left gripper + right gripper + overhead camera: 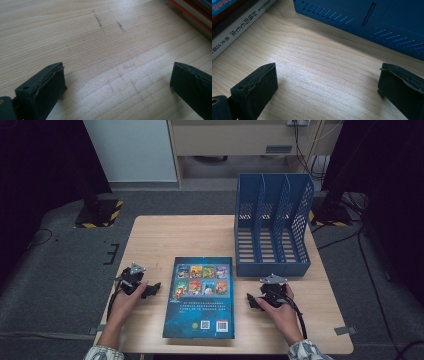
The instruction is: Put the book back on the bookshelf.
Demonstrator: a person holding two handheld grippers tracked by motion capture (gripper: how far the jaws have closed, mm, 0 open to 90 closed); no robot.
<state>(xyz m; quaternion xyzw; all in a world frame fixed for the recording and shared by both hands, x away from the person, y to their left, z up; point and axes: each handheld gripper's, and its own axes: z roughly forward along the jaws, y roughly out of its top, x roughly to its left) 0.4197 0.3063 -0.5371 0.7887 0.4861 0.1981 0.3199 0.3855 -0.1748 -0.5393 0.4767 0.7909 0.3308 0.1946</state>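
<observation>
The book (200, 297) lies flat on the wooden table (165, 232), long axis running away from the person, between the left gripper (150, 289) and the right gripper (252, 302); each is just beside a long edge, about equally near. Both stand wide open, holding nothing. A blue file rack (272, 225) stands behind the right gripper, on a table ringed by dark carpet.

I work in a lab or test room: grey carpet floor (60, 265), black stand bases with yellow-black tape (97, 215) at upper left, loose cables (350, 235) at right, one wooden table (165, 235).
</observation>
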